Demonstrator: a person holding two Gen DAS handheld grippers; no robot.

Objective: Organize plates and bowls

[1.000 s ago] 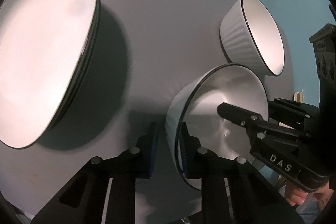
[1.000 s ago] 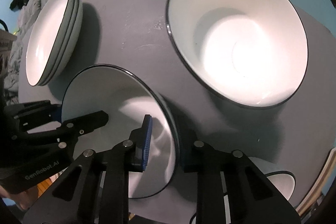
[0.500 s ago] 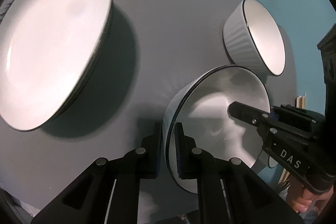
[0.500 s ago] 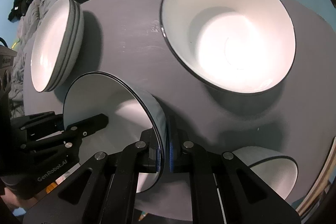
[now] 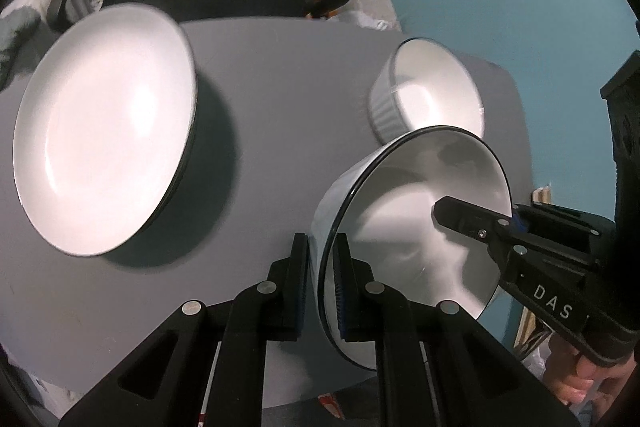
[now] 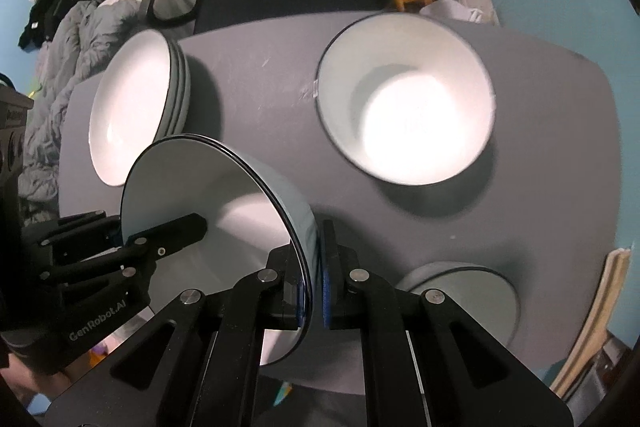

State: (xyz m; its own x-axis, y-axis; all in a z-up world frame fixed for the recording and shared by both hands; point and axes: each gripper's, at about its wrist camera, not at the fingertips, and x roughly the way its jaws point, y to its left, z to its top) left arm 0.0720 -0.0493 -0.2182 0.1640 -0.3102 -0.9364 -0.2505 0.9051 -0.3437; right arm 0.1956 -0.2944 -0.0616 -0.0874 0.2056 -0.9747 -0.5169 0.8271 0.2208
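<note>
The left claw (image 5: pixel 322 283) is clamped on one side of the bowl's (image 5: pixel 404 227) rim, a pad inside and a pad outside; the right claw (image 6: pixel 312 267) pinches the opposite side the same way. Both have only just finished closing, with the rim between the pads. The bowl hangs between them, clear of the desk (image 6: pixel 440 227). Ahead of the right claw sits a second, wide bowl (image 6: pixel 408 99); ahead and to the left claw's side lies the plate stack (image 5: pixel 104 131). Nesting likely means carrying forward toward the wide bowl, nearer the right claw, keeping both hands level.
</note>
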